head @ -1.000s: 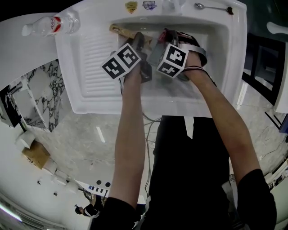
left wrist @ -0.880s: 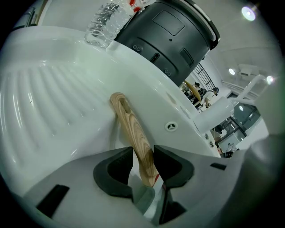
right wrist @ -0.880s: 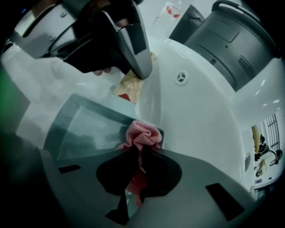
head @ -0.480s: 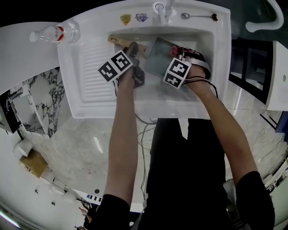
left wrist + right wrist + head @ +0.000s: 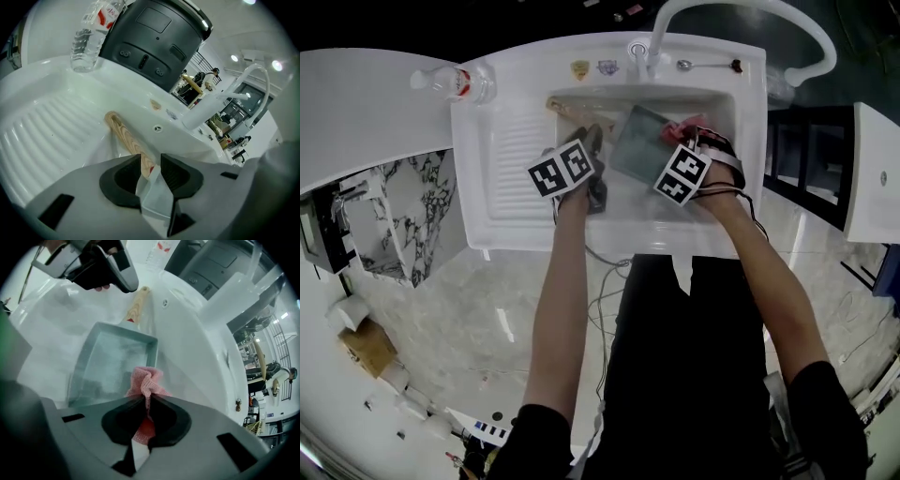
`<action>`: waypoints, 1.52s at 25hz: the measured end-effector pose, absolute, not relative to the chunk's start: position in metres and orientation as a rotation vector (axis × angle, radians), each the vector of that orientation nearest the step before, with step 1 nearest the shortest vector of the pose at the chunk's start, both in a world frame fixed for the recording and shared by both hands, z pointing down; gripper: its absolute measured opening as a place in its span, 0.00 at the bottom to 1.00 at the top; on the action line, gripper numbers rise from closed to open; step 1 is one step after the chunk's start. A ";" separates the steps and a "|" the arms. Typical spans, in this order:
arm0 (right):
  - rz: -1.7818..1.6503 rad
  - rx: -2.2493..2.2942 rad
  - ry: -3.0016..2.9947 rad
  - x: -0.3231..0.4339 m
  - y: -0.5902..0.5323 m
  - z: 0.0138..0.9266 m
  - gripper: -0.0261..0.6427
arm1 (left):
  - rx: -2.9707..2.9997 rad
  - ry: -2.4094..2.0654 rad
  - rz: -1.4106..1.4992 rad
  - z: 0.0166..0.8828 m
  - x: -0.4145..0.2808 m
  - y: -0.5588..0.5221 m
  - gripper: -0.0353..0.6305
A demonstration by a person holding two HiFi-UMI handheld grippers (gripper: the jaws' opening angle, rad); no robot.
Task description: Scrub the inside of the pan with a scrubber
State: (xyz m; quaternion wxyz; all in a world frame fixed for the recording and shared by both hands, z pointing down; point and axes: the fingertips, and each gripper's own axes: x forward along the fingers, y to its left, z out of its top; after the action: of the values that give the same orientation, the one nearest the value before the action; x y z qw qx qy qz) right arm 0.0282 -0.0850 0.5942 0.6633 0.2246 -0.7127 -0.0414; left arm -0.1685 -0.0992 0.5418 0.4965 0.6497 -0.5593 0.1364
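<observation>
A square grey pan (image 5: 637, 145) with a wooden handle (image 5: 567, 108) lies in the white sink (image 5: 609, 230). My left gripper (image 5: 591, 139) sits at the handle. In the left gripper view the handle (image 5: 124, 133) runs between the jaws of that gripper (image 5: 151, 161). They have just been closing and now press on it. My right gripper (image 5: 689, 133) hangs over the pan's right side, shut on a pink mesh scrubber (image 5: 686, 124). In the right gripper view the scrubber (image 5: 147, 380) bunches out of the gripper (image 5: 147, 401) just above the pan's inside (image 5: 112, 362).
A ribbed drainboard (image 5: 511, 159) lies left of the basin. A water bottle (image 5: 450, 82) rests at the sink's back left corner. A white faucet (image 5: 741, 19) arches over the back rim, with a spoon (image 5: 708, 66) beside it. A dark appliance (image 5: 154, 42) stands behind.
The right gripper has carried the scrubber to the right, from over the pan's middle to its right side, uncovering the pan. The left gripper has stayed at the handle and risen a little.
</observation>
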 end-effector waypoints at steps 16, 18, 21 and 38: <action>0.138 0.607 -2.135 0.020 -0.053 0.428 0.10 | 1.790 -1.396 0.194 0.413 -0.126 -0.052 0.17; 0.225 0.613 -2.214 0.025 -0.043 0.409 0.10 | 1.810 -1.417 0.174 0.396 -0.121 -0.041 0.16; 0.349 0.596 -2.345 0.036 -0.029 0.385 0.10 | 1.830 -1.447 0.165 0.376 -0.107 -0.018 0.16; 0.529 0.442 -2.799 0.171 0.095 0.255 0.10 | 1.907 -1.602 0.086 0.301 0.029 0.143 0.15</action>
State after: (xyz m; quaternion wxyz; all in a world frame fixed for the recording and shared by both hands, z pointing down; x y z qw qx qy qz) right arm 0.1710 0.0946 0.2554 0.1289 0.1519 -0.9629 0.1820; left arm 0.0293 0.1429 0.3014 0.3191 0.7253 -0.6091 0.0326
